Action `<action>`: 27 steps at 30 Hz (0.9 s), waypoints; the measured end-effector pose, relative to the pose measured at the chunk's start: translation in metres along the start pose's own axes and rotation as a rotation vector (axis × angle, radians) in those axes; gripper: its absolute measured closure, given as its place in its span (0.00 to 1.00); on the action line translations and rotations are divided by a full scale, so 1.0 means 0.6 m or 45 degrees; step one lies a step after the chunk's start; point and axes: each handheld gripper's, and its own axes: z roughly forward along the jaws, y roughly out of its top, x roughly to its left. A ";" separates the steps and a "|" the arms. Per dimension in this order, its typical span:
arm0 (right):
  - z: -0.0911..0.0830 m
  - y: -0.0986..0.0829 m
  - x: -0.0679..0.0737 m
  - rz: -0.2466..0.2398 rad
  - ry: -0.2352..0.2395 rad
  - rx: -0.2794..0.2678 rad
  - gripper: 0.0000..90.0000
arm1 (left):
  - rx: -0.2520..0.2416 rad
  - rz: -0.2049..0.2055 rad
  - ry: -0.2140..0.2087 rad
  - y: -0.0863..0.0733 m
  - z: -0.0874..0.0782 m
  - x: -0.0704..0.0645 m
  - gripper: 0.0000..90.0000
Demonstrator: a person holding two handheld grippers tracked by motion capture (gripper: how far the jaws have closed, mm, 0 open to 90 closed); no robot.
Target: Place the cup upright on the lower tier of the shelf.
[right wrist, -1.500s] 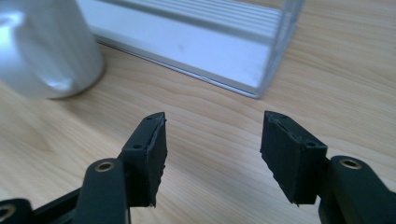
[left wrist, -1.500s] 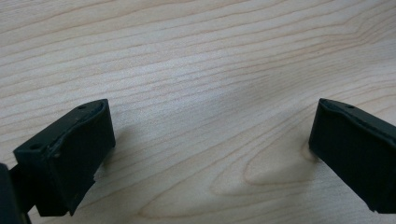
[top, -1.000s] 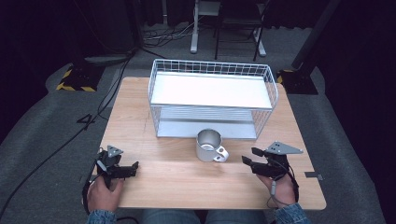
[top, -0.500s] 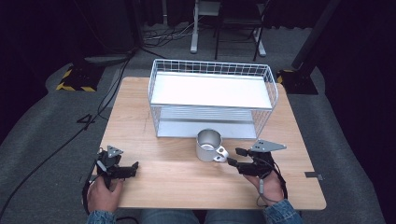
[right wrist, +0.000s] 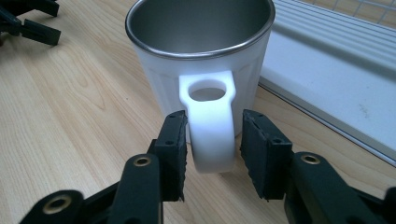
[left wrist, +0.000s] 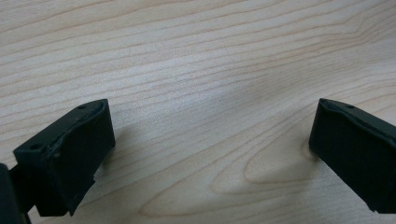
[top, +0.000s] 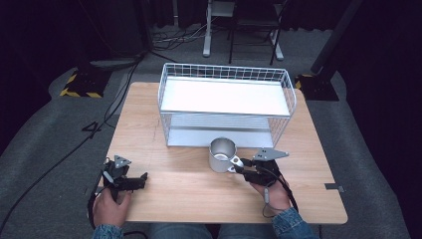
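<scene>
A white mug (top: 222, 154) with a steel inside stands upright on the wooden table (top: 199, 199), just in front of the wire rack. Its handle (right wrist: 210, 126) points toward my right gripper (top: 240, 169). In the right gripper view the right gripper (right wrist: 212, 154) has one jaw on each side of the handle. One pad (right wrist: 175, 149) sits against the handle, and the other pad (right wrist: 257, 154) is a small gap away. My left gripper (top: 143, 179) rests near the table's front left. In the left gripper view the left gripper (left wrist: 210, 140) is wide open over bare wood.
A white wire rack (top: 224, 67) with two shelves stands at the back middle of the table. Its lower shelf (right wrist: 336, 70) lies close behind the mug. Dark floor, cables and stands surround the table.
My right gripper has moved left and forward up to the mug, and its jaws now straddle the handle. The left gripper and the mug have stayed put.
</scene>
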 end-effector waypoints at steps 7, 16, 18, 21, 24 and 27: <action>0.001 0.003 0.003 -0.025 0.003 -0.007 0.72 | 0.000 0.000 0.000 0.000 0.000 0.000 0.01; 0.007 0.004 0.007 -0.064 -0.018 0.006 0.78 | -0.001 0.000 0.000 0.000 0.000 0.000 0.01; 0.008 0.004 0.009 -0.080 -0.017 0.005 0.79 | 0.000 0.000 0.000 0.000 0.000 0.000 0.01; 0.009 0.004 0.011 -0.080 -0.018 -0.001 0.79 | 0.000 0.000 0.000 0.000 0.000 0.000 0.01; 0.008 0.004 0.012 -0.090 -0.027 -0.013 0.79 | 0.000 0.000 0.000 0.000 0.000 0.000 0.01; 0.005 0.005 0.015 -0.106 -0.035 -0.045 0.80 | -0.001 0.000 0.000 0.000 0.000 0.000 0.01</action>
